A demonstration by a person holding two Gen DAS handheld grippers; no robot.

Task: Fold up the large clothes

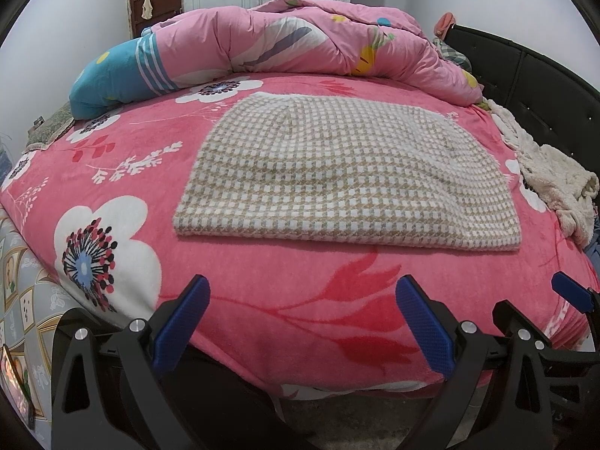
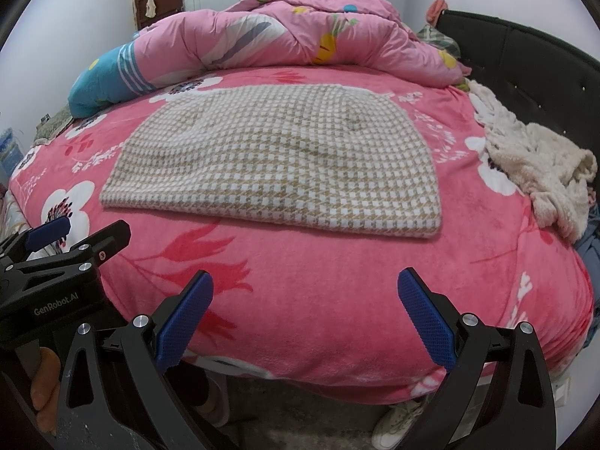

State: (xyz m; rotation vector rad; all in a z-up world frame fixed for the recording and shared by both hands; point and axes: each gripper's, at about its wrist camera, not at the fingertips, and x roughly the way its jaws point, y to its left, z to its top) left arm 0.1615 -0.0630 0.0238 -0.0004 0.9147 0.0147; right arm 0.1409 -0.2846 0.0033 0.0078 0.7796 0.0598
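With the checked garment (image 1: 345, 172) lying flat, part-folded, at 12 o'clock on the bed (image 1: 262, 292), both the left gripper (image 1: 302, 322) and right gripper (image 2: 305, 318), spread and empty, should next pinch its near edge.

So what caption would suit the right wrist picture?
Open right tongs hover before a folded checked garment on a pink floral bed.

blue garment (image 2: 592, 251) cut off — right edge

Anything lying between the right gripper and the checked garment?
No: only bare pink blanket separates the right gripper from the checked garment, per the right wrist view.
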